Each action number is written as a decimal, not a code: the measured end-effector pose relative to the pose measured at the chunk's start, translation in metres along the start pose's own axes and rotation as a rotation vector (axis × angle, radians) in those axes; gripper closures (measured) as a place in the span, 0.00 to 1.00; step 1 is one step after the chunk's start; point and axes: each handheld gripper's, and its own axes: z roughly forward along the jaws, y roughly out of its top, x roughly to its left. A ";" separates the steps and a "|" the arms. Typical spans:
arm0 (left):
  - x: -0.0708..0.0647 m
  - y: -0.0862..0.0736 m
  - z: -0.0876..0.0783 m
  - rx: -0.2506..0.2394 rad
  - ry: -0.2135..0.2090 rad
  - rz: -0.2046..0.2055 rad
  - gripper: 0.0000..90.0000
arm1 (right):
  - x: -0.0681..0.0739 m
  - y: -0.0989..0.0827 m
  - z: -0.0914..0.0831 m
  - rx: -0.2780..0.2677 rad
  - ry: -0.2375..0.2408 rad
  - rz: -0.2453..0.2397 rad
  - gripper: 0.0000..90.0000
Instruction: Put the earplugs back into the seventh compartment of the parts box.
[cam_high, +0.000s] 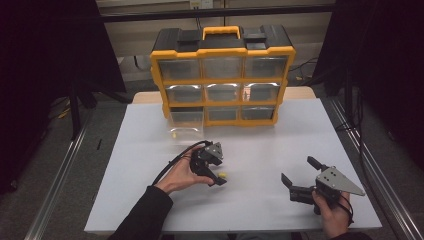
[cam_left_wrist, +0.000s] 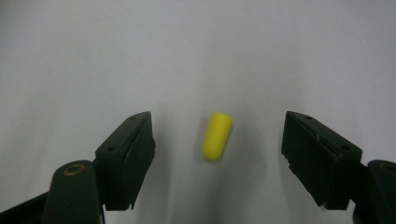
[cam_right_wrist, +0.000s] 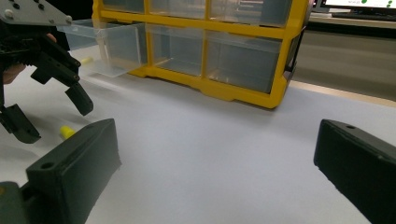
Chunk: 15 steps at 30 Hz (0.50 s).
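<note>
Left claw (cam_high: 218, 176): spread, pointed down, jaws either side of the yellow plug (cam_left_wrist: 217, 136), apparently not touching it.
Yellow plug: lies on the white tabletop (cam_high: 260, 145), near the pulled-out drawer (cam_high: 186, 123) of the organizer (cam_high: 222, 75).
Right claw (cam_high: 299, 173): spread, nothing between its jaws, well apart.

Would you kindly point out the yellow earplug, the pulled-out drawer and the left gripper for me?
yellow earplug (cam_left_wrist: 217, 136), left gripper view, mid-body.
pulled-out drawer (cam_high: 186, 121), high view, clear front wall.
left gripper (cam_high: 218, 176), high view, midway between its fingertips.
</note>
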 end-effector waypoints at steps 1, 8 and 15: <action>0.000 0.000 0.001 0.011 -0.007 0.003 0.32 | 0.000 0.000 0.000 0.000 0.000 0.001 0.00; 0.002 0.001 0.002 0.030 -0.013 0.011 0.47 | 0.000 0.000 0.000 -0.001 0.002 -0.001 0.00; -0.002 0.004 0.001 0.052 -0.005 0.041 0.65 | 0.000 0.000 0.000 -0.002 0.004 -0.002 0.00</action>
